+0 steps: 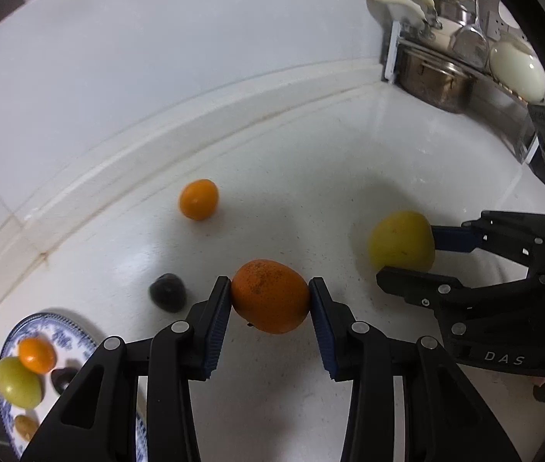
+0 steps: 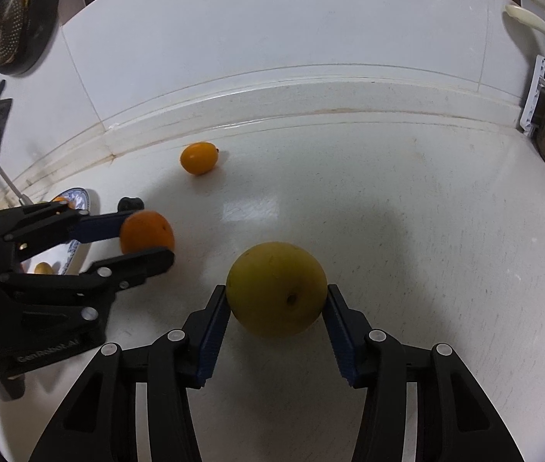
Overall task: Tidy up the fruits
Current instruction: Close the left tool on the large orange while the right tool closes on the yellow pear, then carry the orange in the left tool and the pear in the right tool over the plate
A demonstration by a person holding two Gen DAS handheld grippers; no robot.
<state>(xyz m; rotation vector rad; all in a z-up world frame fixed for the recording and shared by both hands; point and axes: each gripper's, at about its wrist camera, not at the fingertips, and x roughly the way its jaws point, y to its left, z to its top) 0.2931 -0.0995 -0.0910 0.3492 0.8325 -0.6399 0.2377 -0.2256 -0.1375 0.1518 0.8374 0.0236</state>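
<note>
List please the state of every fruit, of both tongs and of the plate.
Left tongs: shut on speckled orange.
Right tongs: shut on yellow fruit.
Small orange fruit: loose on counter.
Dark fruit: loose on counter.
Plate: holds several fruits.

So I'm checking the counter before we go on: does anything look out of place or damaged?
Nothing looks damaged or spilled. Loose on the counter, off the blue-patterned plate, lie a small orange fruit and a dark fruit; each tool grips another fruit.
</note>
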